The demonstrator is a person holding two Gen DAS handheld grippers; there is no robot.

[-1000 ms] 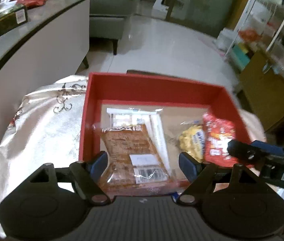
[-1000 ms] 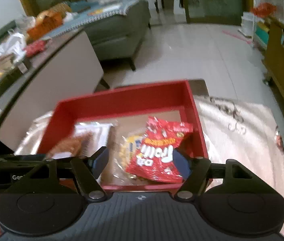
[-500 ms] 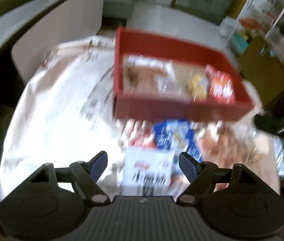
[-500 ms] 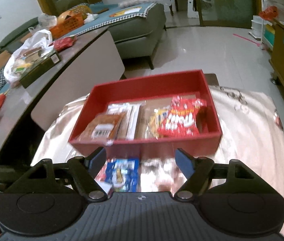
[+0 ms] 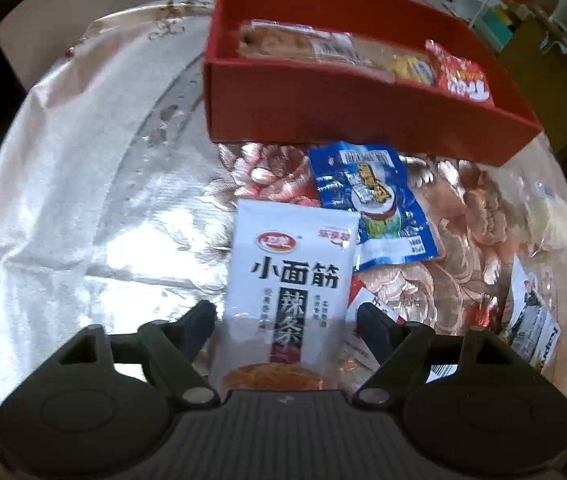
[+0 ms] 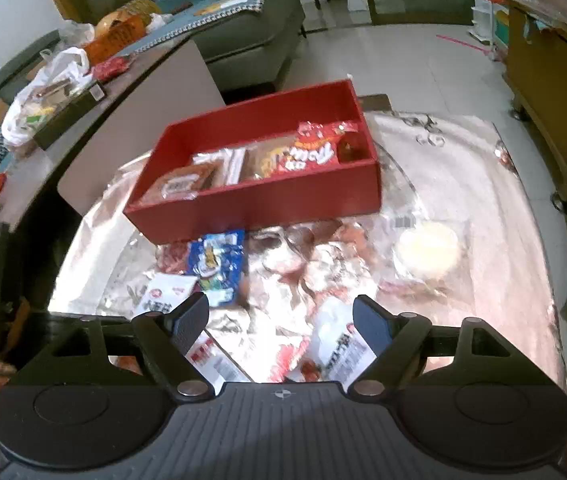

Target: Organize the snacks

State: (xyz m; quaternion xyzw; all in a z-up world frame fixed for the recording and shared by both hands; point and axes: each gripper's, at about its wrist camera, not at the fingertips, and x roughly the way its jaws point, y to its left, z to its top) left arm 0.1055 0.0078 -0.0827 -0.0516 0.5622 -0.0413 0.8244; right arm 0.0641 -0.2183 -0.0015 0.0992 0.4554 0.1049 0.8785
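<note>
A red box [image 5: 323, 104] [image 6: 259, 204] on the table holds several snack packs, among them a brown one [image 5: 295, 46] and a red one [image 5: 463, 80] [image 6: 315, 152]. In front of it lie a blue pack [image 5: 375, 204] [image 6: 215, 264] and a white pack with black Chinese lettering [image 5: 291, 284] [image 6: 163, 296]. My left gripper [image 5: 287, 320] is open, low over the white pack, which lies between its fingers. My right gripper [image 6: 281, 320] is open and empty above more loose packs [image 6: 339, 344].
A shiny floral cloth [image 5: 83, 200] covers the table. A clear pack with a pale round cake [image 6: 427, 252] lies right of the box. A grey counter with bags [image 6: 55, 92] stands to the left, a sofa [image 6: 243, 40] behind, a wooden cabinet [image 6: 551, 80] at the right.
Both grippers have pulled back from the red box toward the near side of the table. The left one has dropped low over the white pack. Both stay open.
</note>
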